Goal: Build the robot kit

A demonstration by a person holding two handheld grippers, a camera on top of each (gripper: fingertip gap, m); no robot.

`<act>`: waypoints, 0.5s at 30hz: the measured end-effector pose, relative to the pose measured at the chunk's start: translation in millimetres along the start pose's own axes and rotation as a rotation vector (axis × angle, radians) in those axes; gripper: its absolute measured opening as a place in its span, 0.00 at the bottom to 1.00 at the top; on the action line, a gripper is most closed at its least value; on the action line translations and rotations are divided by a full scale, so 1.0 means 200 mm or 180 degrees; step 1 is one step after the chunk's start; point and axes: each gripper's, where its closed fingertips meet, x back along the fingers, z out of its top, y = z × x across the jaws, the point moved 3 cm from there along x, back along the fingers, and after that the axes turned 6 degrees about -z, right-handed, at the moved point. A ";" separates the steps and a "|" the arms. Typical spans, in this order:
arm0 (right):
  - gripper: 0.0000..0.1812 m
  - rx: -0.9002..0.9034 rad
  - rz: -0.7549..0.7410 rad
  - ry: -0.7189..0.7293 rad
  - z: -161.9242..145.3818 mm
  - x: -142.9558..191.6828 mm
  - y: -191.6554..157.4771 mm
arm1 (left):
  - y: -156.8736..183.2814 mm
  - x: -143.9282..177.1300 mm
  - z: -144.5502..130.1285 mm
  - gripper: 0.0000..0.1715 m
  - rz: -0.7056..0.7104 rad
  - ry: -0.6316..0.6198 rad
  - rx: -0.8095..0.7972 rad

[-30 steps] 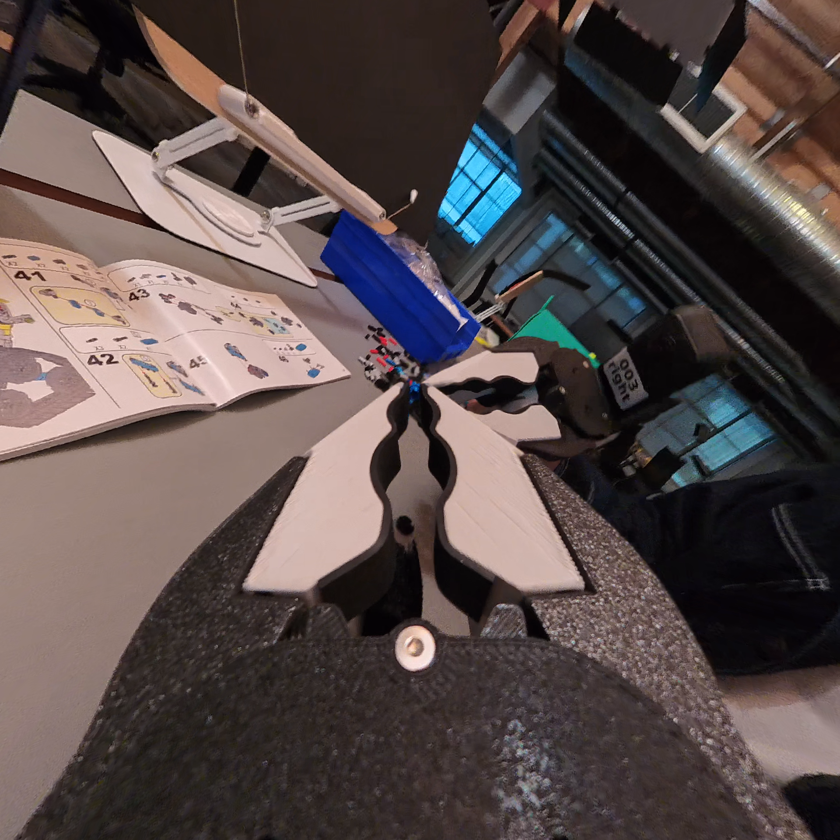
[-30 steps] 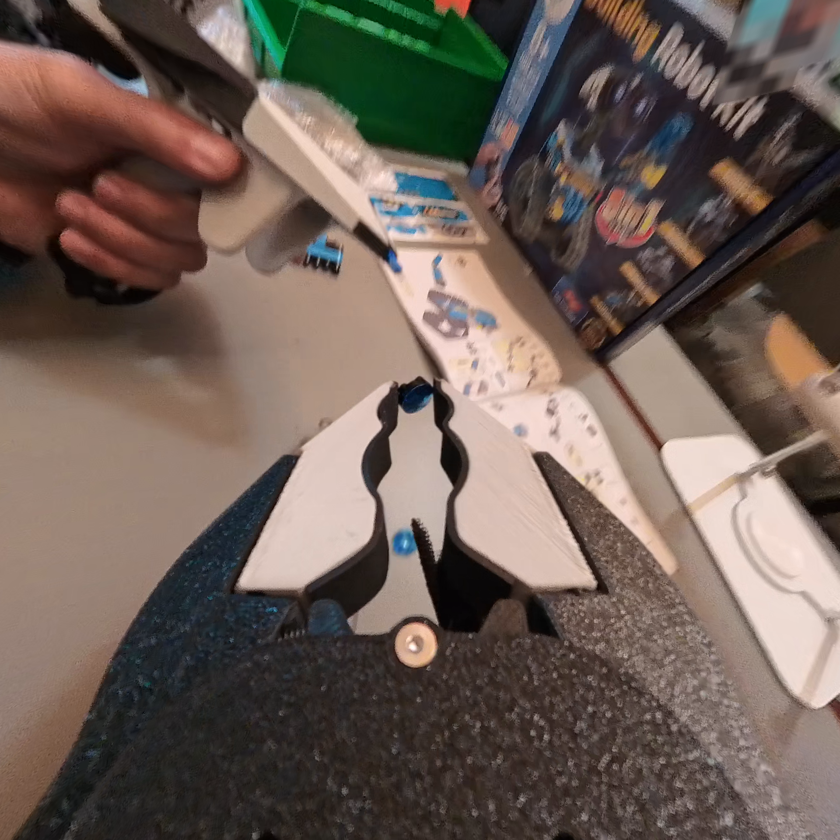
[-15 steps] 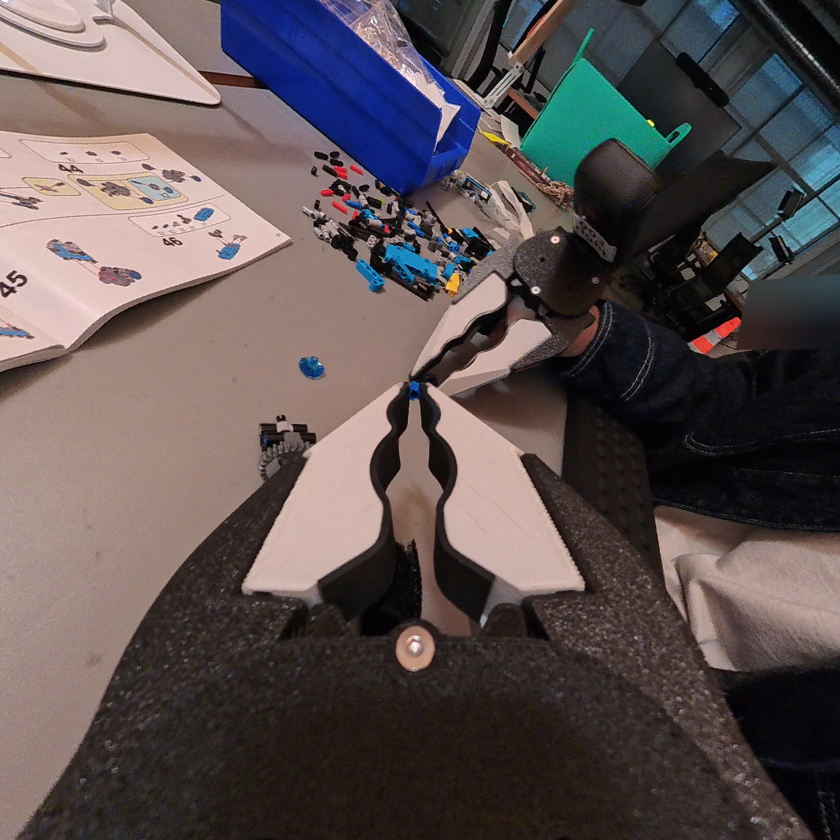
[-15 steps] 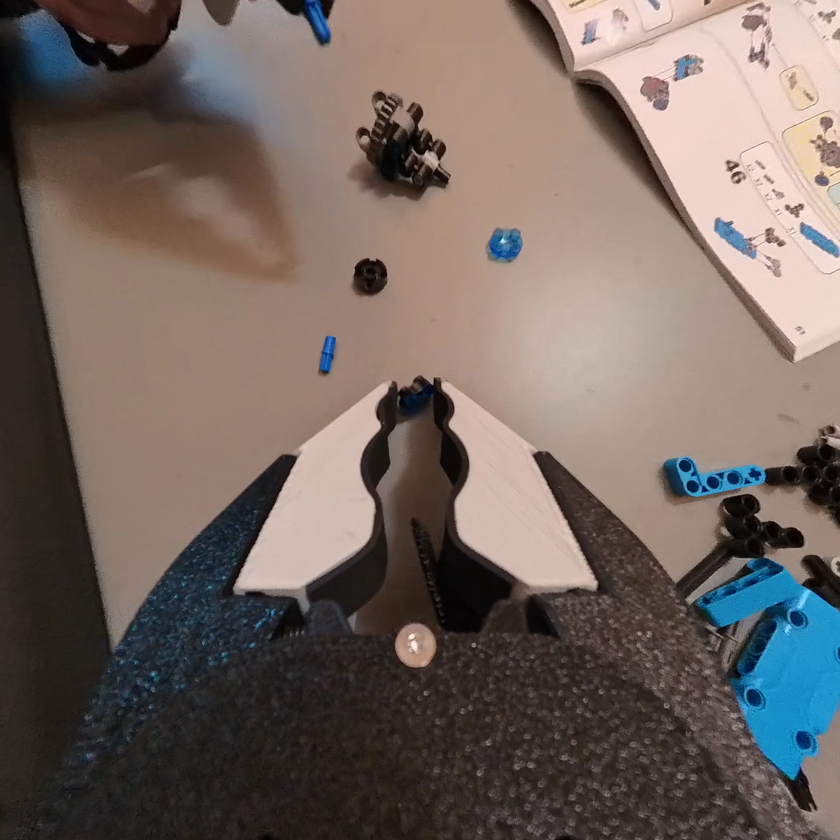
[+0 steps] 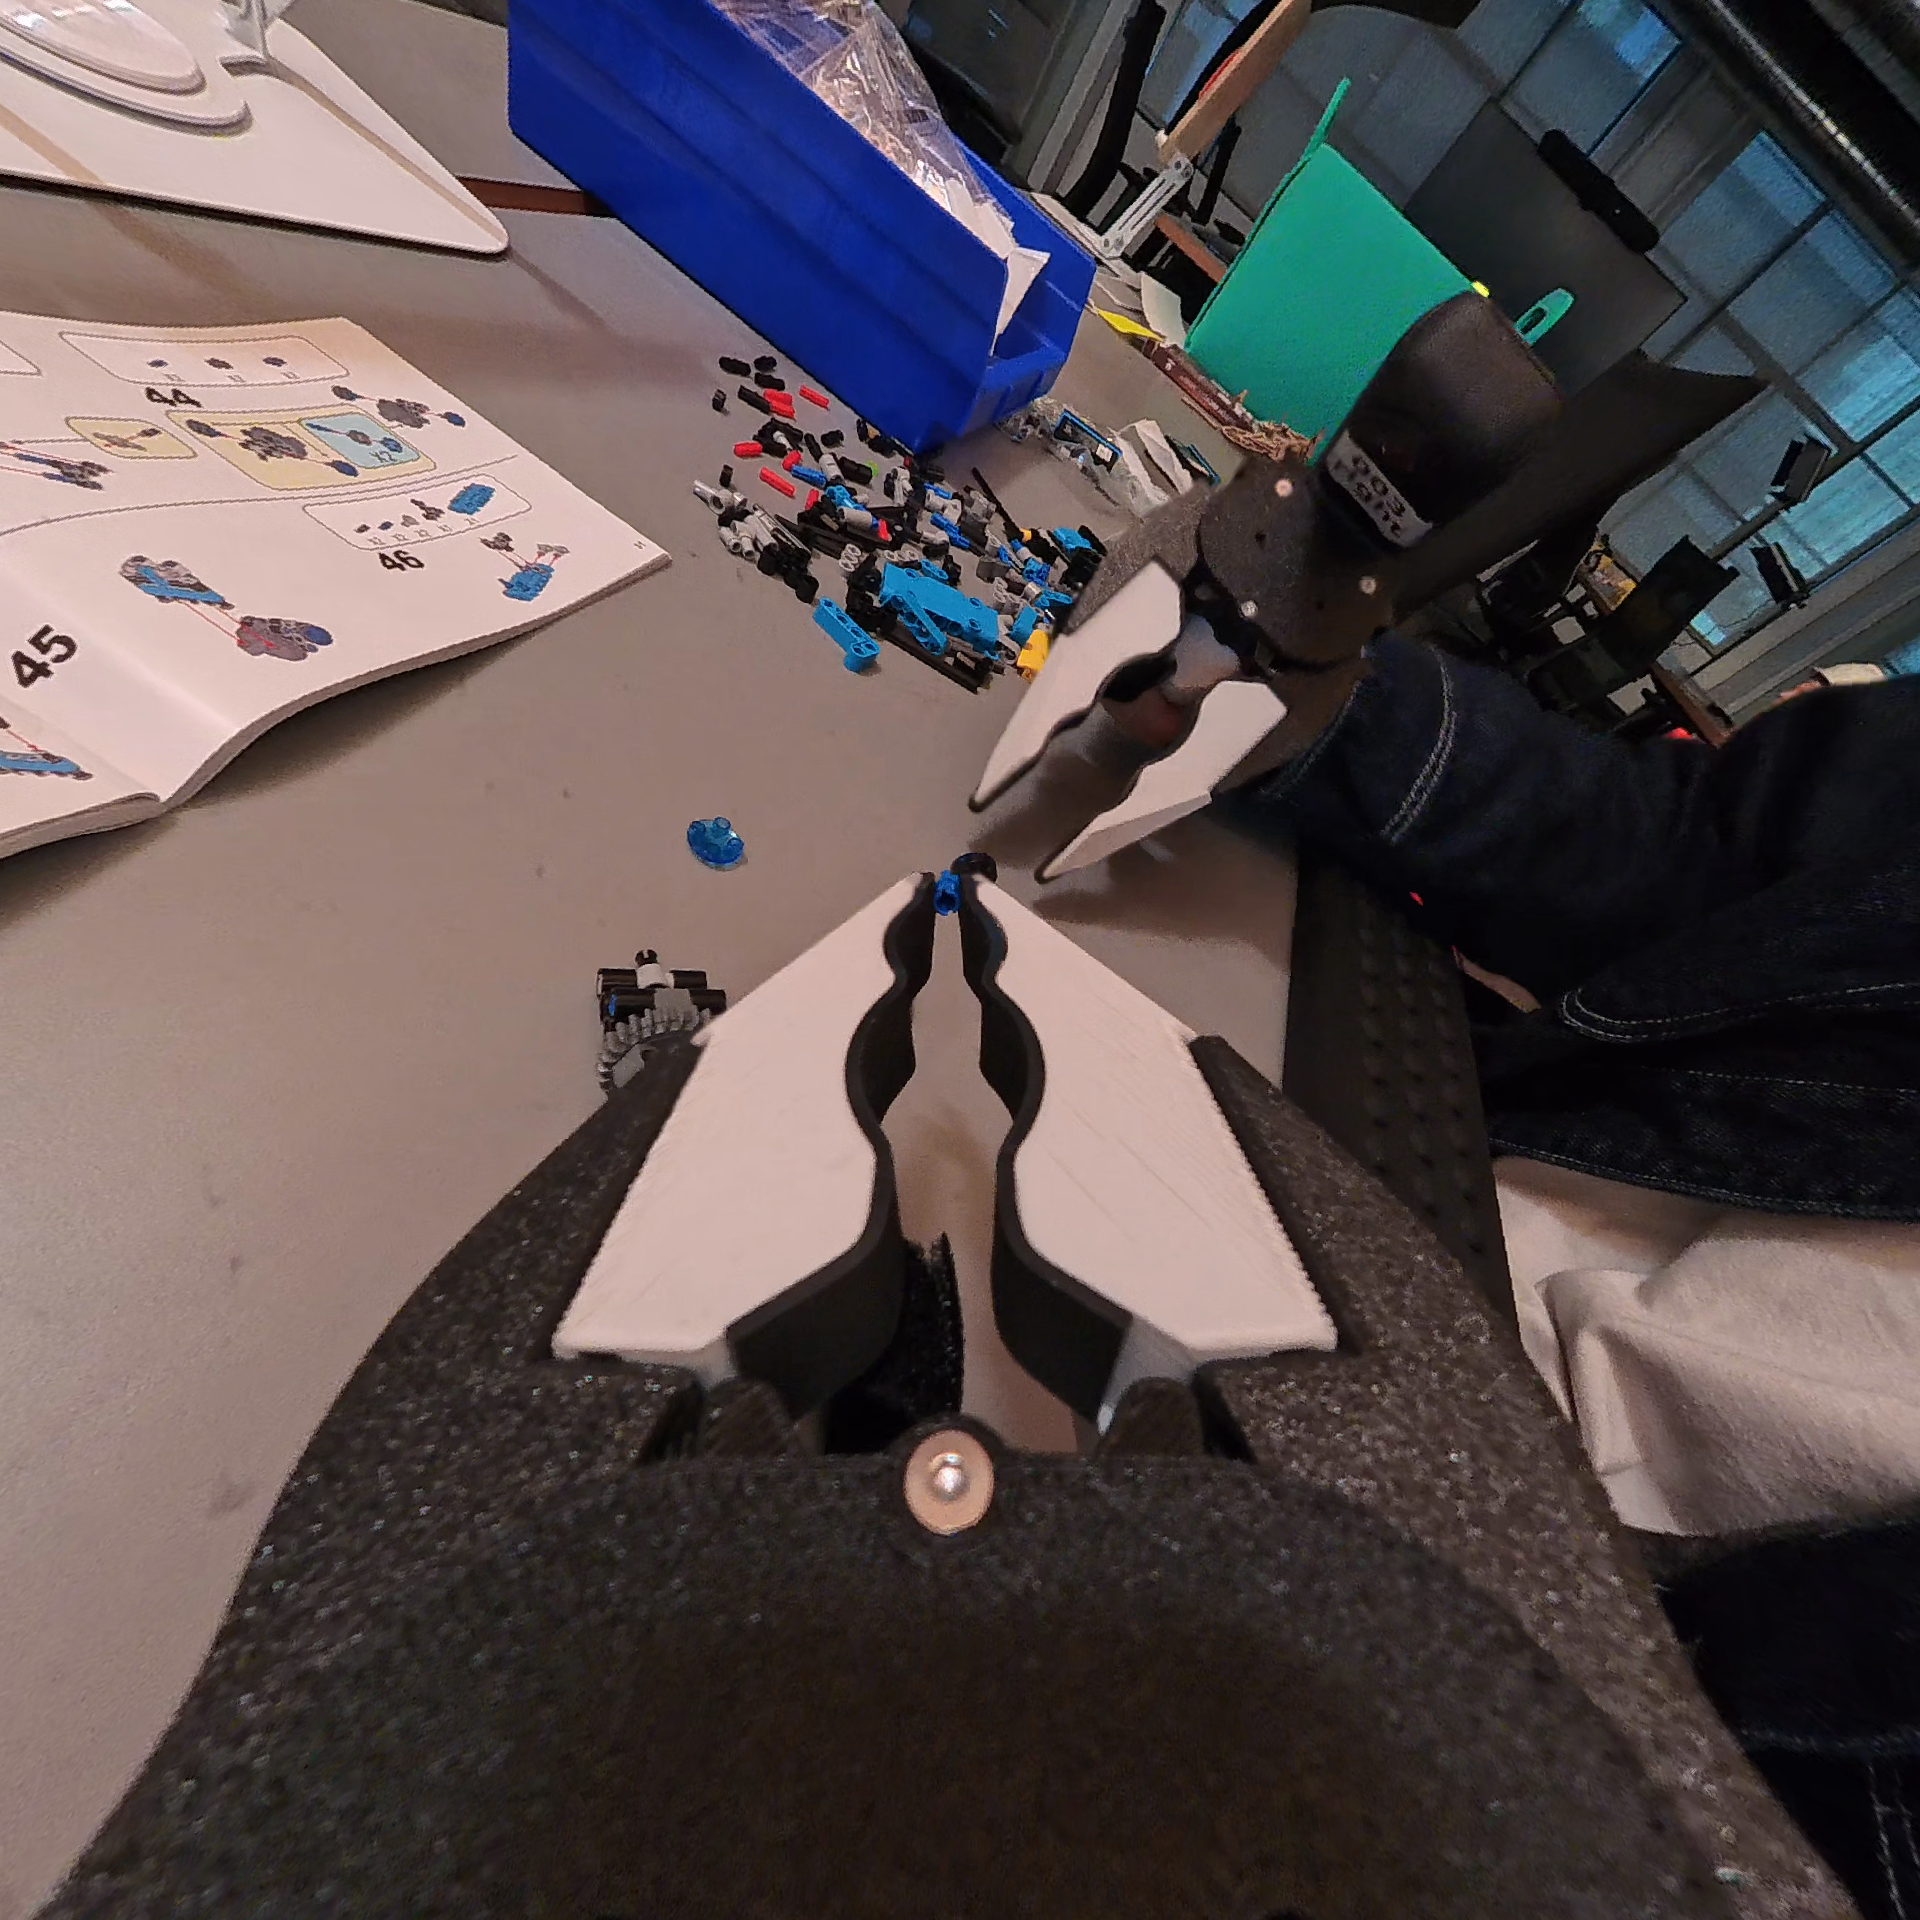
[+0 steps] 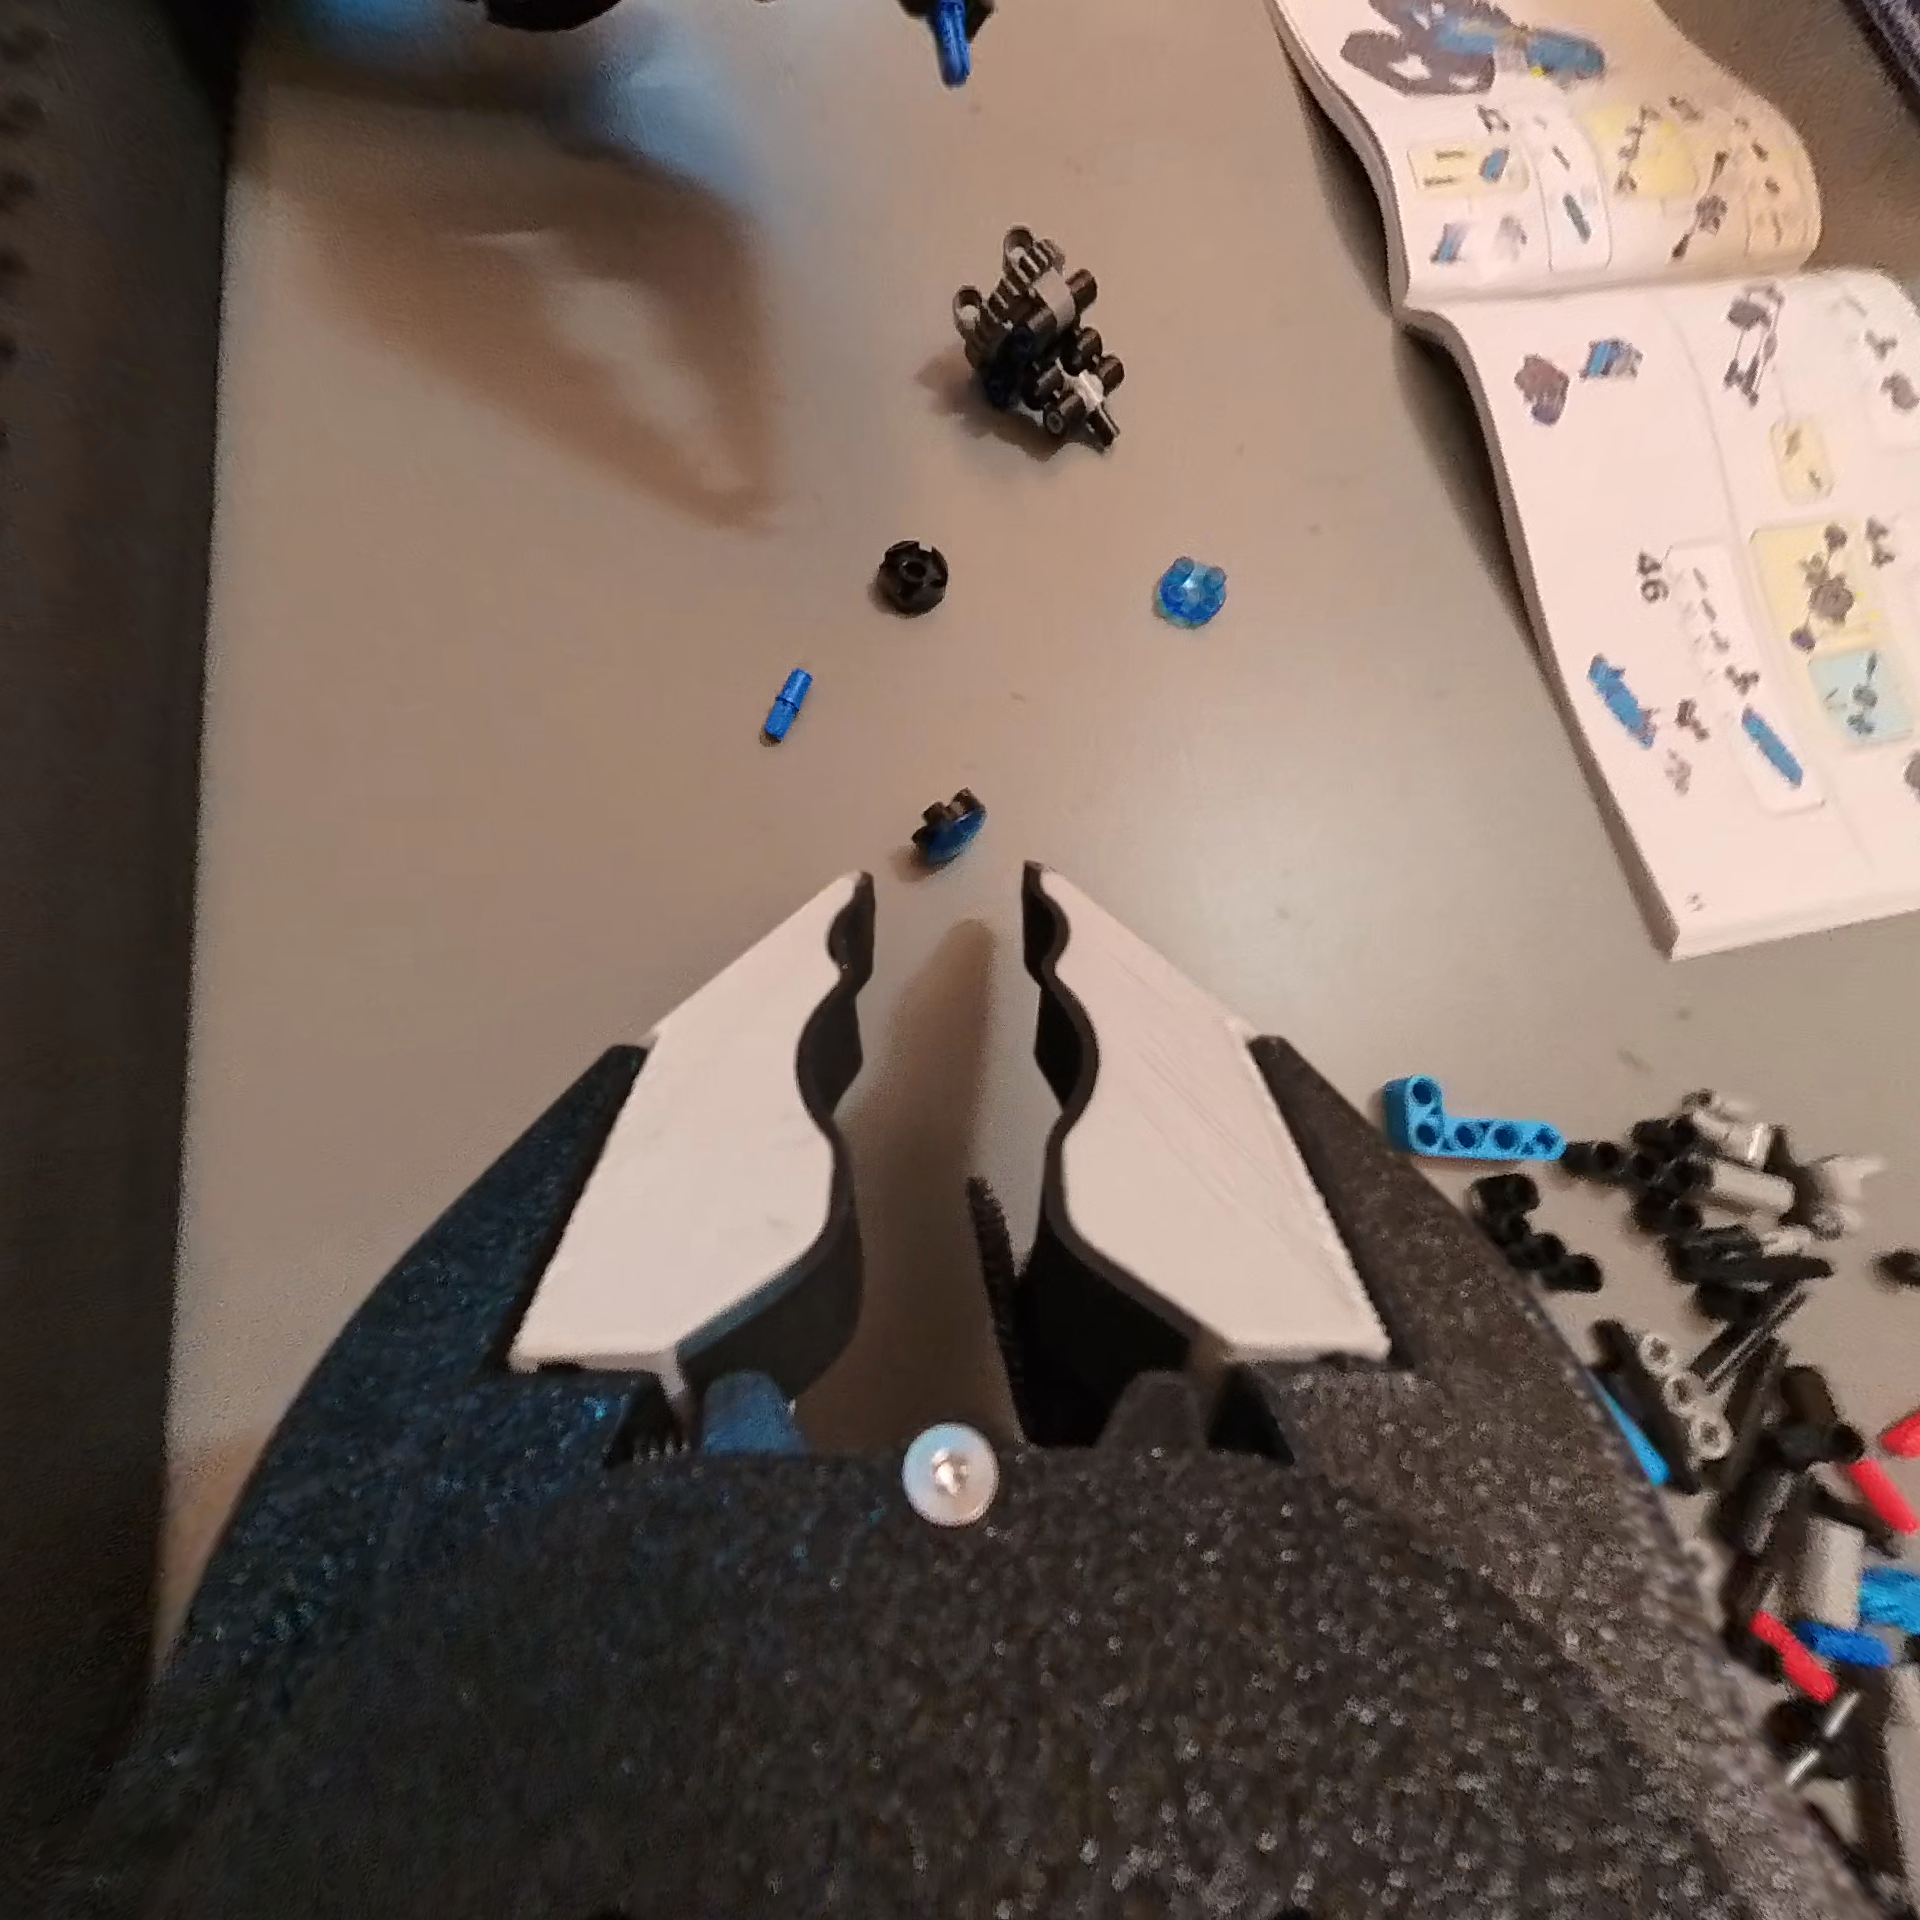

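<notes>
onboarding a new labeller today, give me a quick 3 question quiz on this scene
1. True or false: the right gripper has its jaws shut on a piece.
2. What does the left gripper hold at its tips? A) a small blue pin B) a red pin C) a page of the booklet
3. Short answer: what colour is the bin behind the pile of loose parts?

Key: 1 false, its jaws stand open with nothing between them; 2 A; 3 blue.
</notes>
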 end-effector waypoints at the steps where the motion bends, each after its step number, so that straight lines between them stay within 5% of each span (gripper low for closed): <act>1: 0.16 0.0058 0.0078 0.0003 0.01 -0.01 0.00 | 0.00 0.00 0.00 0.02 -0.0007 -0.0014 -0.0007; 9: 0.13 0.0222 0.0760 -0.0077 0.01 -0.11 0.02 | 0.03 -0.02 -0.02 0.02 -0.0170 -0.0070 0.0002; 15: 0.09 0.0253 0.0847 -0.0076 0.01 -0.11 0.01 | 0.03 -0.02 -0.02 0.02 -0.0187 -0.0084 0.0005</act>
